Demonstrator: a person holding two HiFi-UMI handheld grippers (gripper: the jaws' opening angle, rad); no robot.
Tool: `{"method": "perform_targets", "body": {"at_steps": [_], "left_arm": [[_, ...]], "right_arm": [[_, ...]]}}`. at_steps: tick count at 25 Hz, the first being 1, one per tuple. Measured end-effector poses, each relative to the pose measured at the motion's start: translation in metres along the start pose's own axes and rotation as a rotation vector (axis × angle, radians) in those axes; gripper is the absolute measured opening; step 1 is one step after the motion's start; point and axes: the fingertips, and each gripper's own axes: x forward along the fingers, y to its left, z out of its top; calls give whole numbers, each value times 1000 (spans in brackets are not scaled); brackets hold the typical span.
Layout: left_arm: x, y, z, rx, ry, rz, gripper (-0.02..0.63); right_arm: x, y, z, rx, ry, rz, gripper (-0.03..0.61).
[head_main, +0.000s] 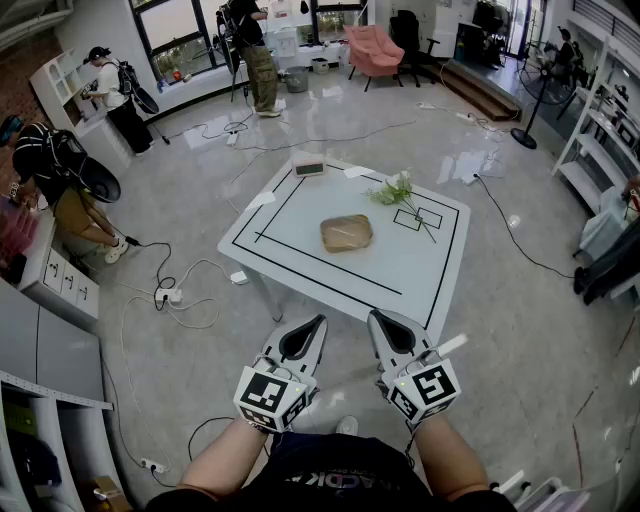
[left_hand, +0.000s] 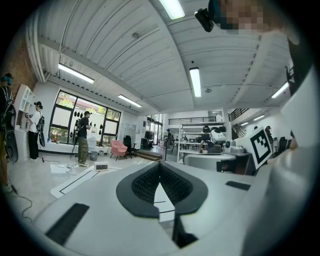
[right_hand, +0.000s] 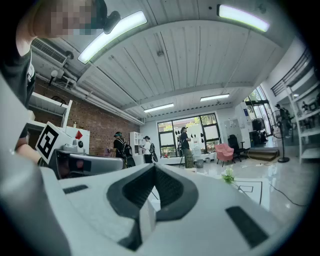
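Head view: left gripper (head_main: 316, 322) and right gripper (head_main: 376, 317) are hovering short of the surface (head_main: 330, 278), jaws together, empty; brown pouch (head_main: 346, 233) is lying mid-surface.

The white square worktop (head_main: 390, 255) with black tape lines has lots of bare room along its near and left sides. A flat brown pouch (head_main: 346, 233) lies in the middle. A white flower with green leaves (head_main: 398, 190) lies far right, and a small white clock (head_main: 308, 167) stands at the far edge. Wide gaps run between them.
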Motion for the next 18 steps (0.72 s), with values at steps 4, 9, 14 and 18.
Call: {"method": "perform_targets", "body": {"at_steps": [4,9,14,18], "left_arm": [[1,-1,-5,-4,4,5,5],[4,-1,-3,-4,-4,12,5],[9,-4,-1,-10,-16,19,5],[16,-6,1,-6,-18,15,6]], "right_arm": [[-1,-4,-4,10,-2,2,2],[-3,-8,4,18,-32,9,2],[-9,-17,9,-2,-47,-3,2],[-12,-27,12,2,-55,-14,2]]}}
